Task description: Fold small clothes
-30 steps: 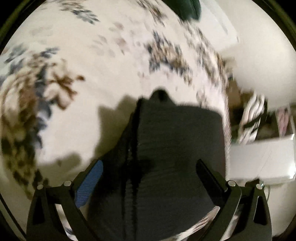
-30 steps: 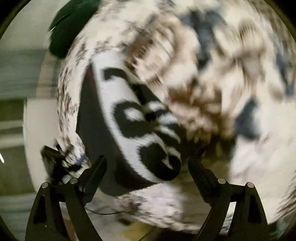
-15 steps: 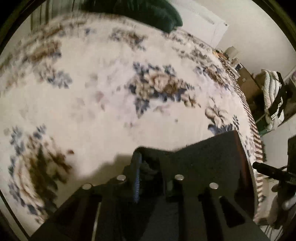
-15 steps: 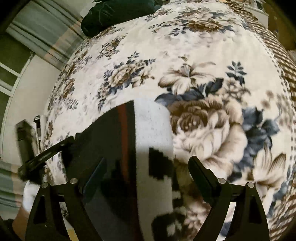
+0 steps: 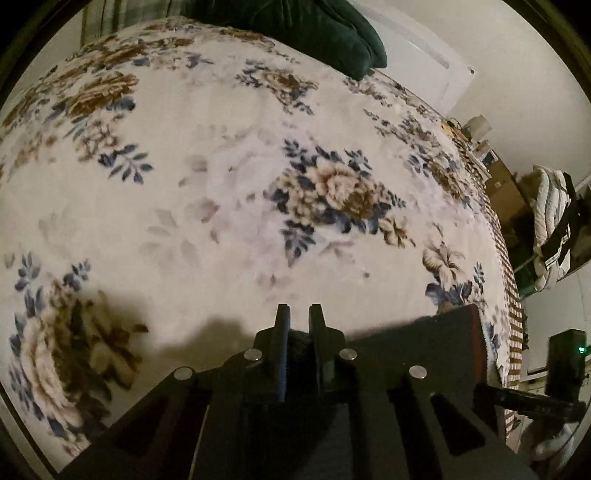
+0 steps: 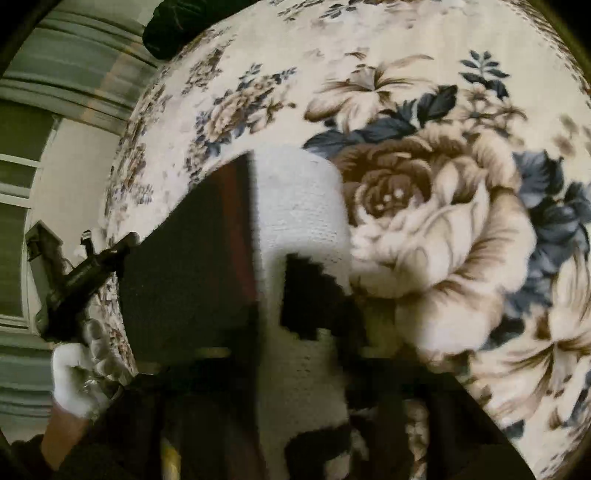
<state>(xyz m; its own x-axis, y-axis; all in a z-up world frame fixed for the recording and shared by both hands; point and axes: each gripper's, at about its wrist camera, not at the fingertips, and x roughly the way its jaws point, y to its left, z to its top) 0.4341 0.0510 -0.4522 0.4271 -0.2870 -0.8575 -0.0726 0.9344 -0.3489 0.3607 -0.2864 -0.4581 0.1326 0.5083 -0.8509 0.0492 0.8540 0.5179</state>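
Small knit garment (image 6: 303, 206), dark one side with a reddish stripe, white with blocky black pattern the other. Lies on the floral bed, near edge. In left view its dark part (image 5: 436, 343) sits lower right.

- I count one garment (image 6: 299, 206), black with a white knit panel, lying at the near edge of the bed (image 5: 207, 192).
- One bed under it, with a floral cover.
- One dark green pillow (image 5: 317, 33) at the bed's far edge.
- Two grippers: my left (image 5: 299, 317), its jaws nearly together on dark cloth, and my right, blurred at the bottom of its own view.
- One gloved hand (image 6: 77, 376), off the bed's left edge in the right view.
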